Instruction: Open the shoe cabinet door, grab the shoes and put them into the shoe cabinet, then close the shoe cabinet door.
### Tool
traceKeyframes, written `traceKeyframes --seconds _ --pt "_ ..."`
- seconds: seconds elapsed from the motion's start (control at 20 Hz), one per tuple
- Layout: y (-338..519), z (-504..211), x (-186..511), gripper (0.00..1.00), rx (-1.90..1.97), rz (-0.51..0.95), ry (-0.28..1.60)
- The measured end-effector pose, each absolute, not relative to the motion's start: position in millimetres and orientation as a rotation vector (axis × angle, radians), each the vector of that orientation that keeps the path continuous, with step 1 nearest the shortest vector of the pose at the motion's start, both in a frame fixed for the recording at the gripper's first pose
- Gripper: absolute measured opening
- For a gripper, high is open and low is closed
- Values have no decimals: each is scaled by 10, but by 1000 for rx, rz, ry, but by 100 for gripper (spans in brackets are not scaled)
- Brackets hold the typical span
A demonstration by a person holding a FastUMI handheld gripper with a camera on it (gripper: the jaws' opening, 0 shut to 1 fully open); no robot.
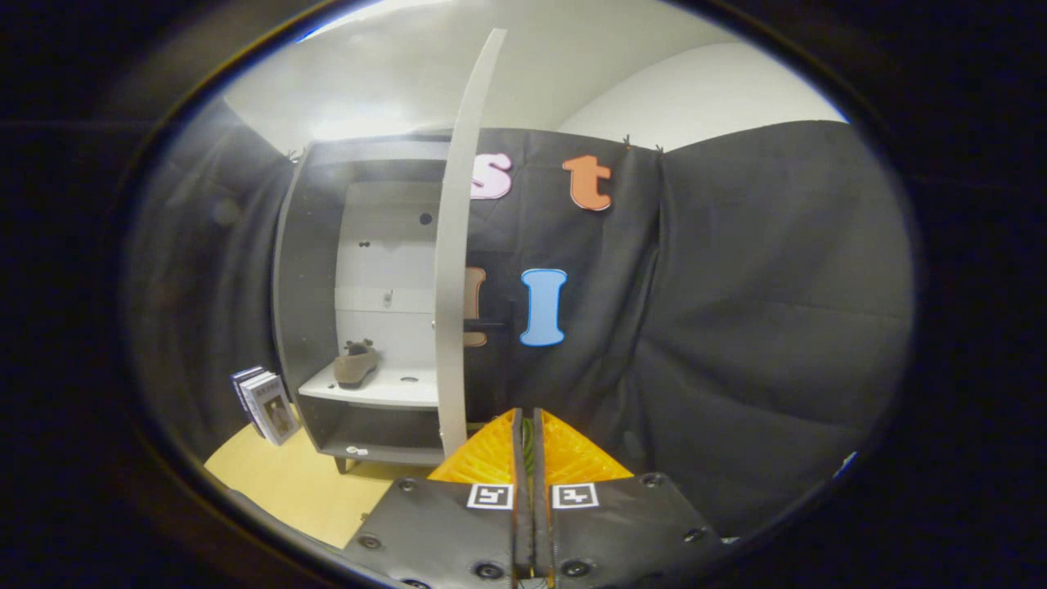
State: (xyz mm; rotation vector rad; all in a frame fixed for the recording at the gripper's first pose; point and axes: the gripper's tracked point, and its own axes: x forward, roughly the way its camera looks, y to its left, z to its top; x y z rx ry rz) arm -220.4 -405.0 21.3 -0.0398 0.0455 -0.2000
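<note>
The shoe cabinet (304, 270) stands ahead and to the left, dark-sided with a pale interior. Its door (455, 270) is swung open and shows edge-on, reaching from the cabinet's top down to just ahead of my fingers. A dark handle (488, 325) sticks out from the door's right face. One brown shoe (357, 365) rests on the white lower shelf (384, 391) inside. My gripper (528, 433) sits just right of the door's lower edge, fingers pressed together with nothing between them.
A few books or boxes (266, 403) lean against the cabinet's left side on the yellow wooden floor (294, 491). Black cloth wall (736, 327) hangs behind and to the right of the door. The cabinet has short legs (342, 465).
</note>
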Motion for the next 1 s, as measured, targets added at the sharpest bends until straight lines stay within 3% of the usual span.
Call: traceKeyframes --seconds 0.55,1.0 --pt "-3179 -16 -2364 3 -19 -44 55" --pt "-2255 -1010 -2037 7 -4 77 217"
